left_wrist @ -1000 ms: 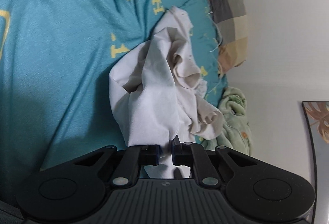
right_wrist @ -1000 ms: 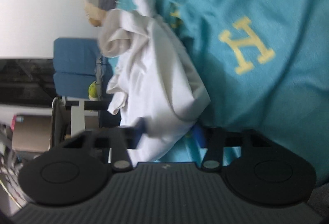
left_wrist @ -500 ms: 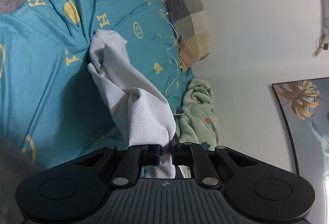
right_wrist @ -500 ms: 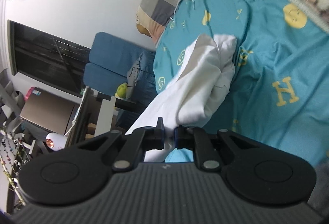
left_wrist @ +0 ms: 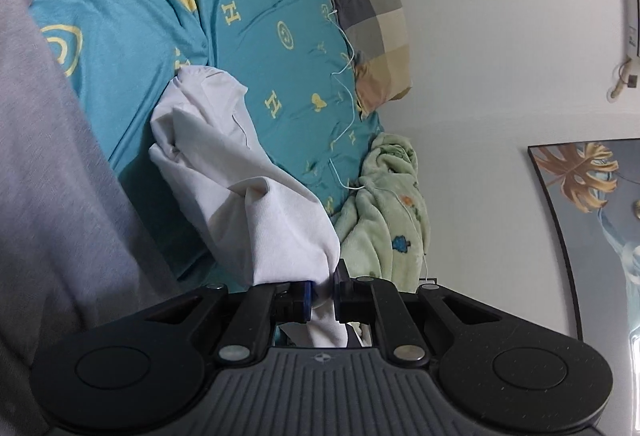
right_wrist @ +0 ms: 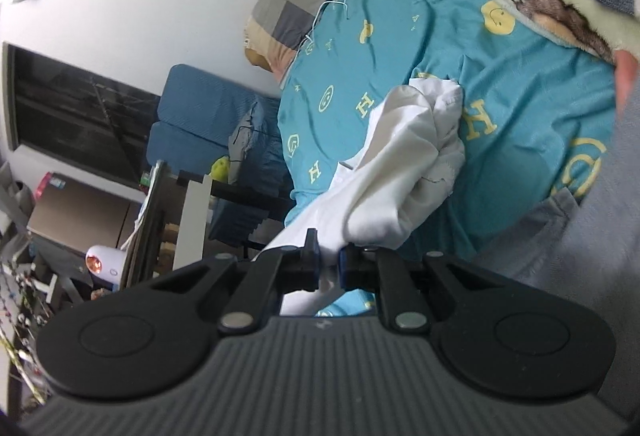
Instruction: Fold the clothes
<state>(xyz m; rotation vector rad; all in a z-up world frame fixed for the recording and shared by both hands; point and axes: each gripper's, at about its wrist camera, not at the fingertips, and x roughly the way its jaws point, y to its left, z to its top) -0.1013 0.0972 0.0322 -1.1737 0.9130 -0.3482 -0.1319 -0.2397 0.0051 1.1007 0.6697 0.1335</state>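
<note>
Nearest the left wrist camera, the left gripper [left_wrist: 323, 294] has its fingers pressed onto a bunch of the white garment [left_wrist: 256, 196], and a tail of cloth hangs down between them. The right gripper [right_wrist: 329, 268] pinches another bunched part of the same white garment [right_wrist: 404, 172] in the same way. From both grips the fabric runs forward in a loose, crumpled roll above the bed, and its far end seems to sag onto the teal bedspread [left_wrist: 256, 36] (whether it actually touches there is hard to tell).

A grey sleeve or trouser leg of the person [left_wrist: 52, 216] fills the left edge of the left wrist view; grey cloth also covers the right edge of the right wrist view.

The bedspread [right_wrist: 520, 108] is teal with yellow letters, smiley faces and ring motifs, and it lies wrinkled. A thin white cable [left_wrist: 344, 84] trails across it towards the pillow. A pale green fleece blanket [left_wrist: 388, 204] with small cartoon prints is heaped at the bed's edge, just beside the garment in the left view. Farther off, a checked pillow [left_wrist: 368, 20] in grey, beige and peach sits against the plain white wall [left_wrist: 500, 36].

On that wall hangs a framed picture [left_wrist: 592, 196] with golden leaves. In the right wrist view, beyond the bed, stand a blue padded seat [right_wrist: 200, 128], a dark window [right_wrist: 72, 112], a cardboard box [right_wrist: 80, 212] and cluttered shelving.
</note>
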